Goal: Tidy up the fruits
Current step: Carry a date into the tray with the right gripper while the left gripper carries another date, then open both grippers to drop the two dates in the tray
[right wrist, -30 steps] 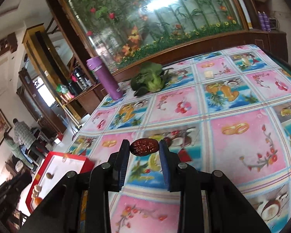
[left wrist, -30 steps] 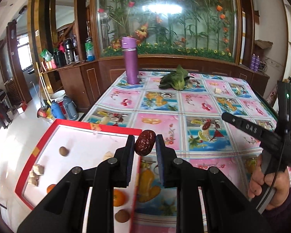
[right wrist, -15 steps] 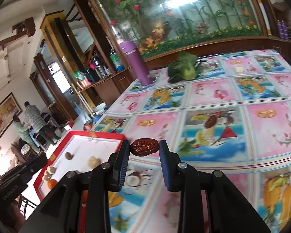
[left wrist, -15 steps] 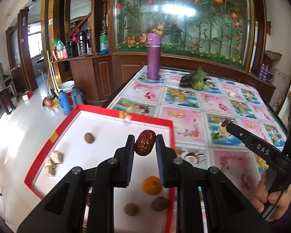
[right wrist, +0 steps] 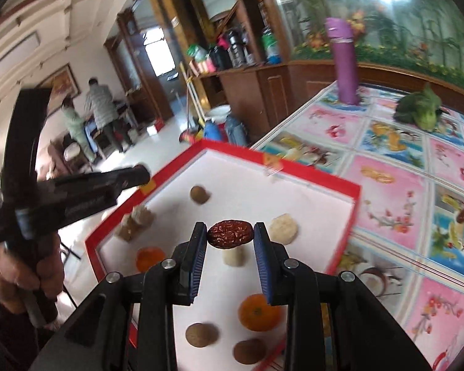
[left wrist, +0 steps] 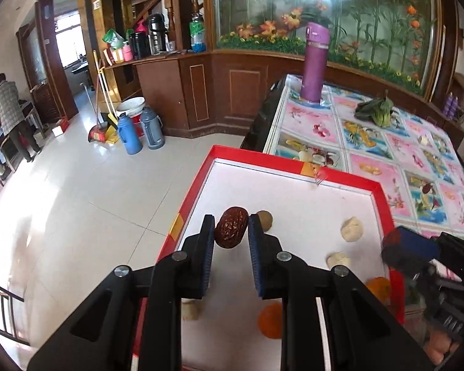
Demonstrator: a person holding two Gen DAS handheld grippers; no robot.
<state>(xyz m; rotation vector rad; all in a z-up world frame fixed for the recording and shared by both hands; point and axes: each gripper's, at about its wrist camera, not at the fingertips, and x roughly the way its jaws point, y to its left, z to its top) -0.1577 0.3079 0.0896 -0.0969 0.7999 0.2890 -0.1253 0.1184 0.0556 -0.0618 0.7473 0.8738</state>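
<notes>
The table with its patterned cloth fills the right of each frame. The red-rimmed tray occupies lower centre, holding oranges, brown nuts and pale pieces. A purple flask stands upper right. The left gripper clamps a red date; the right gripper clamps another date, both above the tray.
</notes>
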